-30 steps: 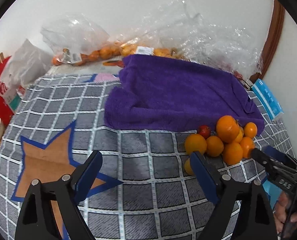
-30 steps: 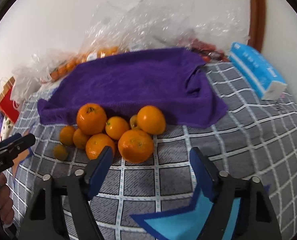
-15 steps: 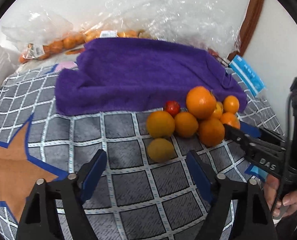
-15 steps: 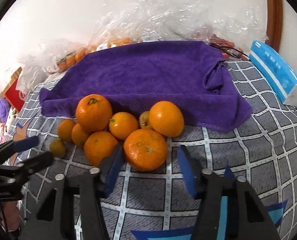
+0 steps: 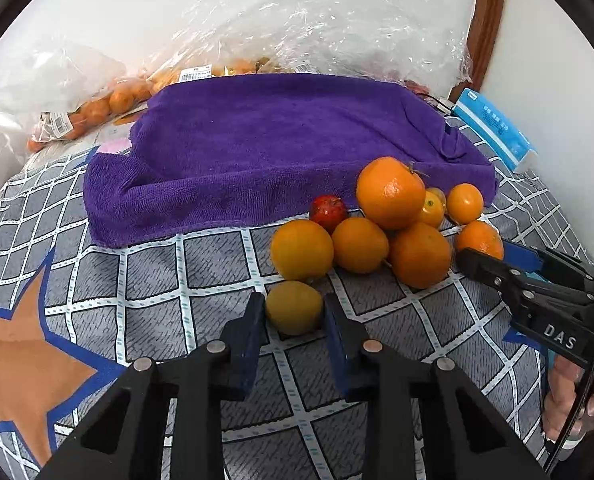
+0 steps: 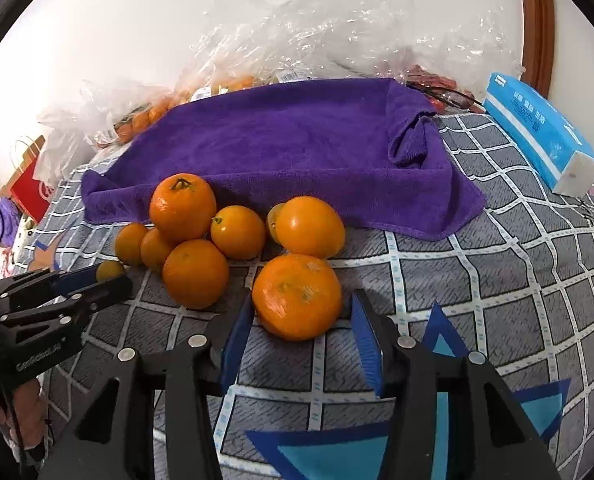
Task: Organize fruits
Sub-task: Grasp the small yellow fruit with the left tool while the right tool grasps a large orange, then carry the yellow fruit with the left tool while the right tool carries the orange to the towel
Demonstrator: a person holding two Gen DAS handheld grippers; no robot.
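purple towel: spread across the upper middle of the frame, likely the sorting spot
fruit pile: heaped at the towel's lower right edge, unsorted
right gripper: jaws opening, left pad touching the front orange, right pad apart
left gripper: jaws closing onto the small yellow fruit, lower centre

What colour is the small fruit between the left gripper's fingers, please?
Yellow, paler than the oranges; the small fruit shows best in the left wrist view.
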